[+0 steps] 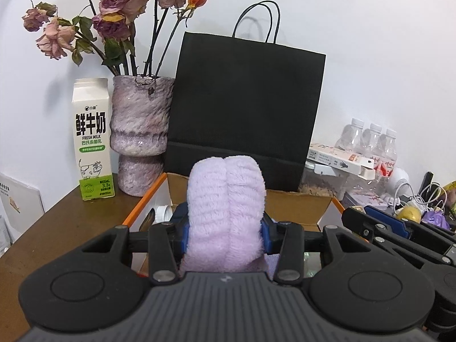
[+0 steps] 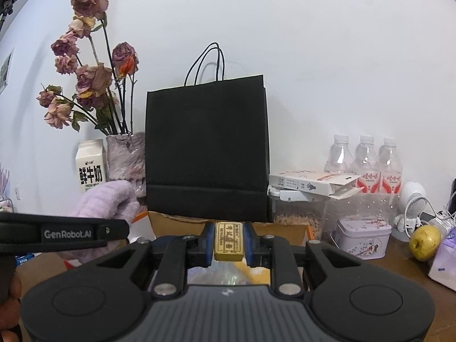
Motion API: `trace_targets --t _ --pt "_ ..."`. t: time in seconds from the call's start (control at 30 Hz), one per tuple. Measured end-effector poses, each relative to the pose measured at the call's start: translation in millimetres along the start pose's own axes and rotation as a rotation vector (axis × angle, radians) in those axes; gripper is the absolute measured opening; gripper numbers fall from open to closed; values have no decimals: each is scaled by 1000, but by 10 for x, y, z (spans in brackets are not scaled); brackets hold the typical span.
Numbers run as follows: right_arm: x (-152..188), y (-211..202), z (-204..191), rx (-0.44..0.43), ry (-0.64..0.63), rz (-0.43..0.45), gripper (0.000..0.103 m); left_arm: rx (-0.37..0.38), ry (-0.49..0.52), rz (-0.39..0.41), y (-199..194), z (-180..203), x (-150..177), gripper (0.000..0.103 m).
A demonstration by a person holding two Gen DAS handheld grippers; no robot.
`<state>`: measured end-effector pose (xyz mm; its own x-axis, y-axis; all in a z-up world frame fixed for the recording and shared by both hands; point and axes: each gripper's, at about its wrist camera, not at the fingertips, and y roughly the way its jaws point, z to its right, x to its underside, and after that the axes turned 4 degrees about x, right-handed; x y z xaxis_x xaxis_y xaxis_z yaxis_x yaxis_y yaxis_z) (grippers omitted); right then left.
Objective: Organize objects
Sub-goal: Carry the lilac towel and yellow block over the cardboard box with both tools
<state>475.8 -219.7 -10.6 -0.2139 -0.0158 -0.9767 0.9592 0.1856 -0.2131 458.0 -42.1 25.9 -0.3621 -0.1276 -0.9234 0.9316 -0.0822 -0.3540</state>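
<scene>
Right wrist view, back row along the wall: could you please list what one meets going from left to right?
Milk carton → purple vase of dried roses → black paper bag → white glove box → three water bottles → small white fan.

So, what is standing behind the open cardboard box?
A black paper bag stands upright directly behind the cardboard box, against the white wall. The bag's lower edge is covered by the box flap, and nothing inside the bag can be seen.
</scene>
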Motion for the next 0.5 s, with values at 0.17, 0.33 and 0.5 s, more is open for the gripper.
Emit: trace_targets --t 0.17,0.33,0.5 --pt "-34 160 -9 -2 -3 -4 20 -8 4 0 152 -22 -40 44" --pt "-60 293 -10 1 -8 -7 20 -20 5 -4 303 -49 -72 44" --pt "-71 426 -2 5 -10 -16 20 -31 12 -4 412 -65 -104 44"
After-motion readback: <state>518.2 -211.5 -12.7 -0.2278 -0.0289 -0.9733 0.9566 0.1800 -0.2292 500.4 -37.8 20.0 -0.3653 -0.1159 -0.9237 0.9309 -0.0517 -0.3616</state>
